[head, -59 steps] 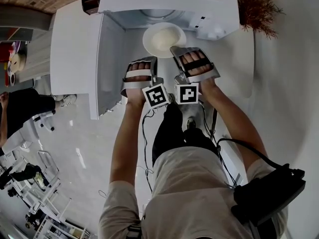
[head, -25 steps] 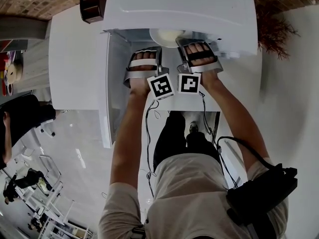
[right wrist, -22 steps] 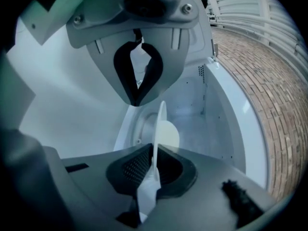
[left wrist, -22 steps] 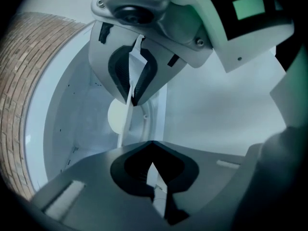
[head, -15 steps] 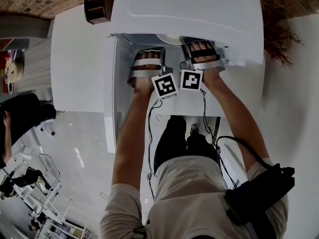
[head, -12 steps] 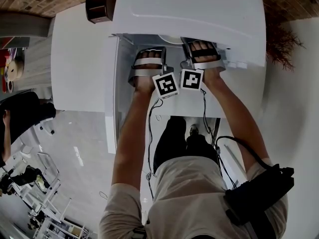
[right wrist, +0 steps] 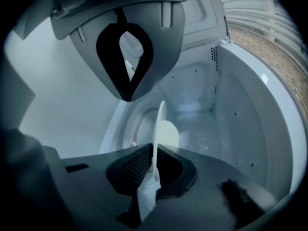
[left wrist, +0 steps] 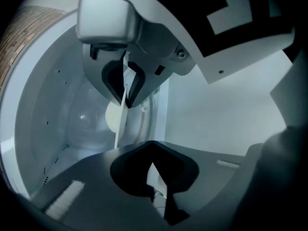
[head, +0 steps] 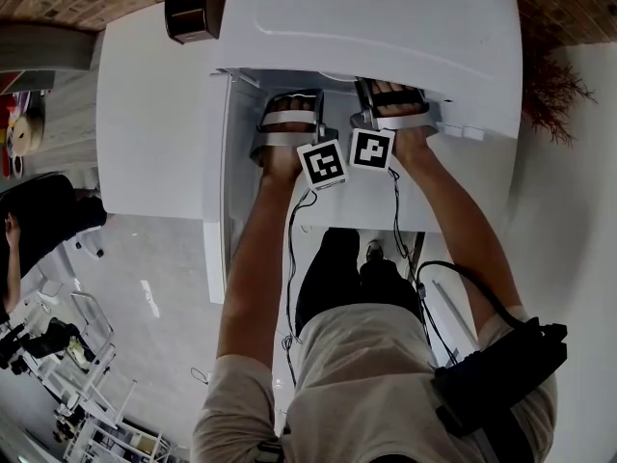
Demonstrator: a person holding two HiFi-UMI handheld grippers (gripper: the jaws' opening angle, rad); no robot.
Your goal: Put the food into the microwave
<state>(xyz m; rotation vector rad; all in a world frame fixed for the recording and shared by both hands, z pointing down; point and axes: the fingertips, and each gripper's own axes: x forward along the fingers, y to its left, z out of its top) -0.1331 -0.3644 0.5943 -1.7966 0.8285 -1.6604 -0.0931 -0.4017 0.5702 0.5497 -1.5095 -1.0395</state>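
Observation:
A white plate (left wrist: pixel 121 114) with a pale mound of food (left wrist: pixel 110 117) on it is inside the white microwave (head: pixel 386 17). Both grippers hold its rim. My left gripper (left wrist: pixel 137 134) is shut on one side of the rim, seen edge-on. On the opposite side my right gripper (right wrist: pixel 144 124) is shut on the plate's rim (right wrist: pixel 158 129), with the food (right wrist: pixel 169 134) beyond it. In the head view, the left gripper (head: pixel 286 114) and right gripper (head: pixel 390 99) reach into the cavity side by side. The microwave's top hides the plate there.
The microwave door (head: pixel 217 191) stands open at the left. The microwave sits on a white counter (head: pixel 145 114), with a dark object (head: pixel 190 3) beside its back left corner. A dried plant (head: pixel 554 85) is at the right. The glass turntable (left wrist: pixel 86 129) lies below the plate.
Both grippers have carried the plate forward and a little down into the microwave cavity. The plate, seen in front of the opening before, is now hidden under the microwave's top.

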